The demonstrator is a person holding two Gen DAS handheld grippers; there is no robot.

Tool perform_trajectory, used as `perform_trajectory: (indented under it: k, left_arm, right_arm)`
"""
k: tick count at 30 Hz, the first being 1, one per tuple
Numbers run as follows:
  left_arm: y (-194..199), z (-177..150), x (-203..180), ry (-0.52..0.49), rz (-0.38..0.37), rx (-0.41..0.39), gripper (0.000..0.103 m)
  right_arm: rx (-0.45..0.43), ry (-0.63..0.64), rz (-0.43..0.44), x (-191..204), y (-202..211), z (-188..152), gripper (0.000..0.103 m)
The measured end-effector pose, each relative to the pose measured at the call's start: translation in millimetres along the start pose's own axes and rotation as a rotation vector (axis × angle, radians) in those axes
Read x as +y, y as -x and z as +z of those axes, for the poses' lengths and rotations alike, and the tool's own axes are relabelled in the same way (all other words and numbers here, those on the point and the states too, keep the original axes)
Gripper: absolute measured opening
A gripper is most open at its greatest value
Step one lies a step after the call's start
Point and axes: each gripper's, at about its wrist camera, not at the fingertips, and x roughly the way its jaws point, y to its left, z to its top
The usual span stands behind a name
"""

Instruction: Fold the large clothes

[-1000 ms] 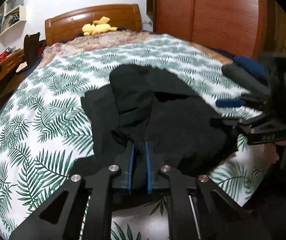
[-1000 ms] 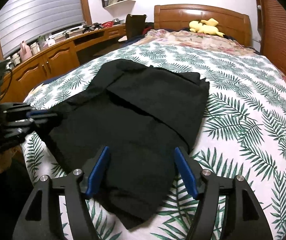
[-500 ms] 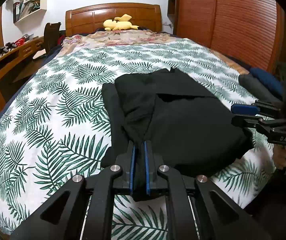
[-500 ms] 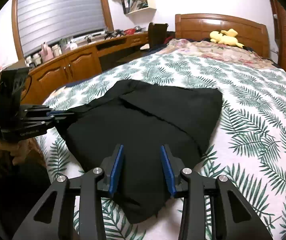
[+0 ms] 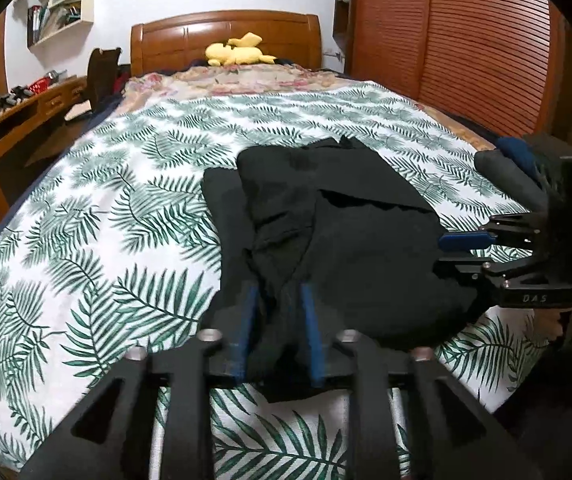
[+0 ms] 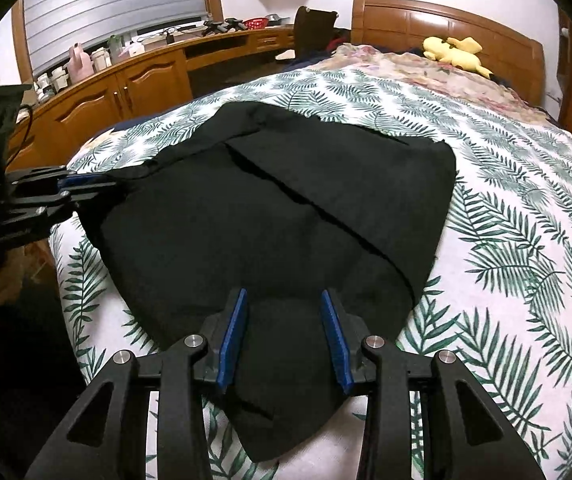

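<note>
While the black garment (image 6: 278, 216) lies folded on the leaf-print bed (image 6: 518, 240), the left gripper (image 5: 276, 312) straddles its near corner, jaws parted. At the other near corner, the right gripper (image 6: 284, 332) also stands spread over the cloth.

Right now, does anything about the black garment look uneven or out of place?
Yes. The black garment lies crooked on the bed: its near corner hangs in a loose point between the right gripper fingers, and the layers do not line up.
</note>
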Motion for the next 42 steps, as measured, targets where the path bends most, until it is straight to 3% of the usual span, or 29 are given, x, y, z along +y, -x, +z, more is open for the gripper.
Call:
perform_trajectory:
  k: [4,5,15,20,26,31,36,42]
  left_arm:
    - [9.7,1.9,6.3,0.023,-0.034,-0.044,0.080]
    - [11.3,2.1,7.4,0.025,-0.033,-0.053,0.082]
    - [27.1,3.6,23.3,0.072,0.055,-0.115,0.082]
    - [39.6,3.0,29.6,0.088,0.054,-0.159,0.082]
    - [43.1,0.1,31.3,0.097,0.072,-0.169,0.082]
    - [38.2,-2.1,27.2,0.090,0.077,-0.157,0.082]
    - [35.7,-6.9,25.5,0.088,0.078,-0.143,0.082]
    - [29.2,-14.9,26.9,0.091,0.076,-0.106,0.082]
  right_arm:
    - [-0.038,-0.014,-0.027,-6.9,11.2,2.8,0.040]
    - [-0.046,-0.022,-0.036,-11.0,13.9,2.8,0.040]
    - [-0.080,-0.092,-0.122,-34.2,19.8,6.9,0.043]
    - [-0.090,-0.114,-0.137,-43.5,21.1,9.6,0.044]
    - [-0.098,-0.130,-0.137,-54.6,12.6,24.3,0.052]
    - [-0.089,-0.169,-0.113,-73.1,-9.0,45.9,0.053]
    - [-0.036,-0.168,-0.142,-89.7,-42.2,69.6,0.055]
    - [0.038,-0.204,-0.128,-111.4,-87.8,91.8,0.069]
